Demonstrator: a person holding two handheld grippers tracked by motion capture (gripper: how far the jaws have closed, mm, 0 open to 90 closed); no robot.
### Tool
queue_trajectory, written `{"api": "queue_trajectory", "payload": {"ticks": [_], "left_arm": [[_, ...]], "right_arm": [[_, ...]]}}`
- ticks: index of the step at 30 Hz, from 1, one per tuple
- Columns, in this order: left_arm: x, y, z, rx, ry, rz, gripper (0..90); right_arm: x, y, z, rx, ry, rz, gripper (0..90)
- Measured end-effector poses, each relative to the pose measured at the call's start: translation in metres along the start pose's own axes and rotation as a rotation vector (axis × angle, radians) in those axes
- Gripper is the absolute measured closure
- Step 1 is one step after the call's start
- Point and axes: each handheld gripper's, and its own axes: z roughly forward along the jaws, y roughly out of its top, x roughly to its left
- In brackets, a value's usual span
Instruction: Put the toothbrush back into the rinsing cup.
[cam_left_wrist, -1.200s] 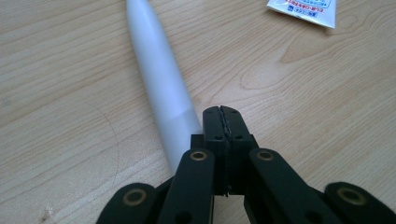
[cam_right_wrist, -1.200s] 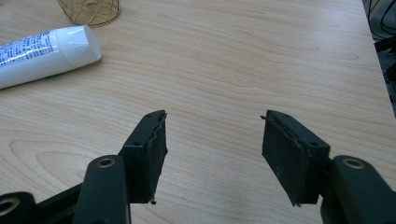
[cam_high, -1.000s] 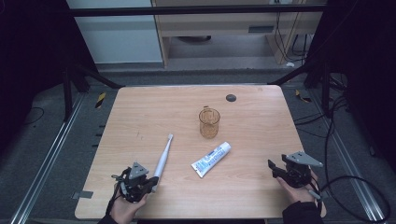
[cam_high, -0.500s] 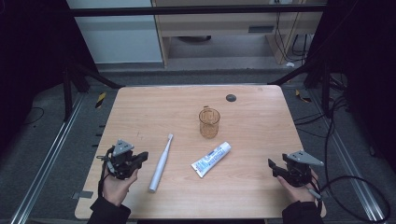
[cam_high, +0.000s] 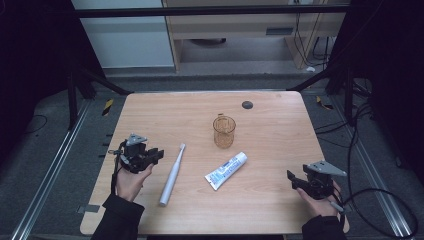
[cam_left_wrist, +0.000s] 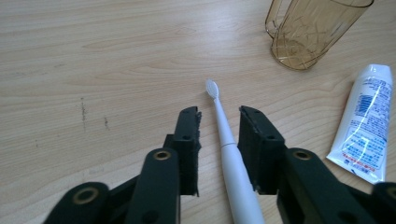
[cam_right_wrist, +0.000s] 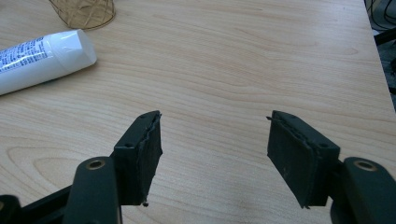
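A white toothbrush (cam_high: 172, 175) lies on the wooden table (cam_high: 280, 125), head toward the far side. My left gripper (cam_high: 159, 153) hovers just left of it, apart from it. Its jaws have just been opening and stand open. In the left gripper view the toothbrush (cam_left_wrist: 225, 135) shows through the gap of that gripper (cam_left_wrist: 219, 114), with neither pad on it. An amber cup (cam_high: 224, 131) stands upright mid-table, and a white toothpaste tube (cam_high: 226, 171) lies in front of it. My right gripper (cam_high: 291, 179) rests near the front right corner; its jaws (cam_right_wrist: 215, 116) have just been opening further, with nothing between them.
A small black disc (cam_high: 247, 105) sits near the far edge. In the right gripper view the tube's flat end (cam_right_wrist: 44, 53) and the cup's base (cam_right_wrist: 84, 13) lie at the upper left. The table's right edge is close to my right hand.
My left gripper has let go of the toothbrush's handle, moved left and farther up the table, and its jaws have opened. The toothbrush now lies free. The right hand stayed put.
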Motion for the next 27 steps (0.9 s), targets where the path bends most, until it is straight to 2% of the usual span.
{"api": "queue_trajectory", "payload": {"ticks": [4,11,16,27], "left_arm": [[-0.003,0.004,0.006,0.033,0.034,0.034,56.9],[-0.004,0.005,0.023,0.121,0.037,0.050,46.0],[-0.010,0.002,0.034,0.170,0.054,0.084,44.8],[-0.016,-0.002,0.056,0.256,0.038,0.112,45.1]], "right_arm": [[-0.001,0.000,0.000,0.005,0.002,0.002,34.6],[0.000,0.000,0.002,0.016,0.003,-0.004,34.6],[0.000,0.001,0.002,0.018,0.006,-0.004,34.6],[0.001,0.000,0.003,0.029,0.017,-0.011,34.6]]}}
